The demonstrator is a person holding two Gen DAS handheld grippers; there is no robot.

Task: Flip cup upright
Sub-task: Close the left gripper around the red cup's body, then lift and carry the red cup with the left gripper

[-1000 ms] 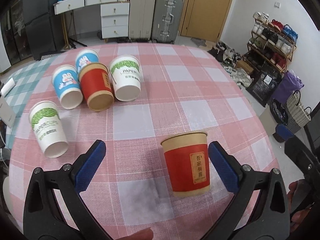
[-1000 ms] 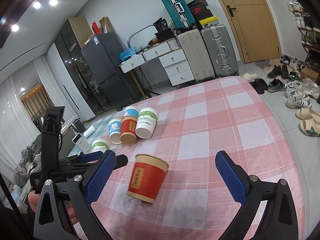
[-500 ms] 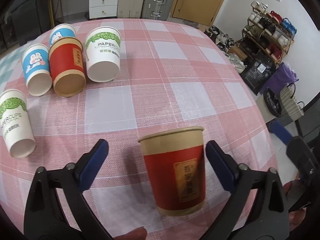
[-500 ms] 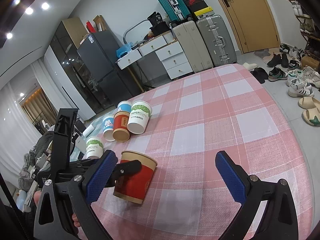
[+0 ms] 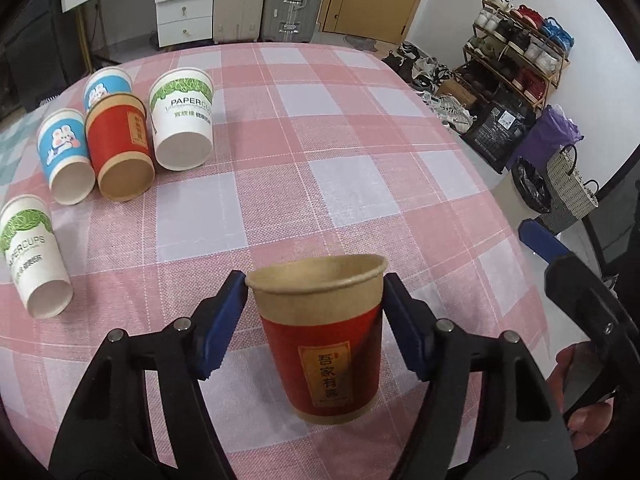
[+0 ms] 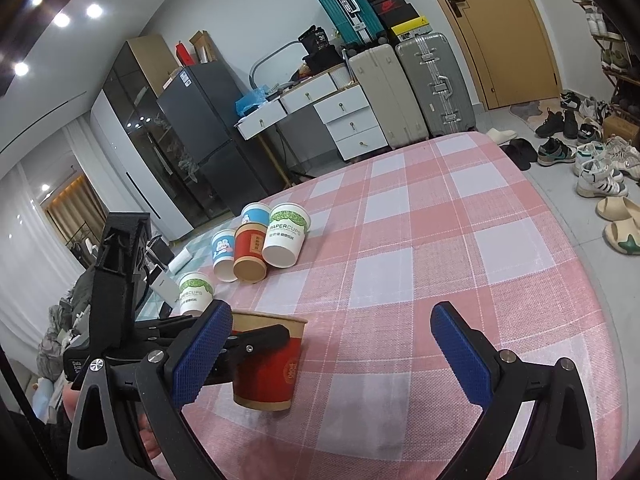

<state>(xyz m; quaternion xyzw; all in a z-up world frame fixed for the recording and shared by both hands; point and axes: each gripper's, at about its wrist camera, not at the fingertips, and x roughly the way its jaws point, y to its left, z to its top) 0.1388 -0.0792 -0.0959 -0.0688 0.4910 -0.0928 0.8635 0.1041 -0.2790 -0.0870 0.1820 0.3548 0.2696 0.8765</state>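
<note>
The red cup [image 5: 320, 344] is seen in the left wrist view standing mouth-up on the checked tablecloth [image 5: 360, 184], directly ahead of the left gripper [image 5: 314, 320], whose blue pads [image 5: 220, 324] are closed against the kraft band just under the rim. The rim appears slightly squashed, so the grip is judged best kept light, and the cup should be set down flat and steady before the pads are opened. Five other cups [image 5: 120, 148] are seen lying on their sides further ahead and to the left. Whether the base is touching the cloth cannot be told here.

In the right wrist view, the right gripper [image 6: 328, 348] is held wide apart and empty, with the cup to its lower left; the cup's left side is hidden behind a pad, and the left tool's far finger is hidden too.
</note>
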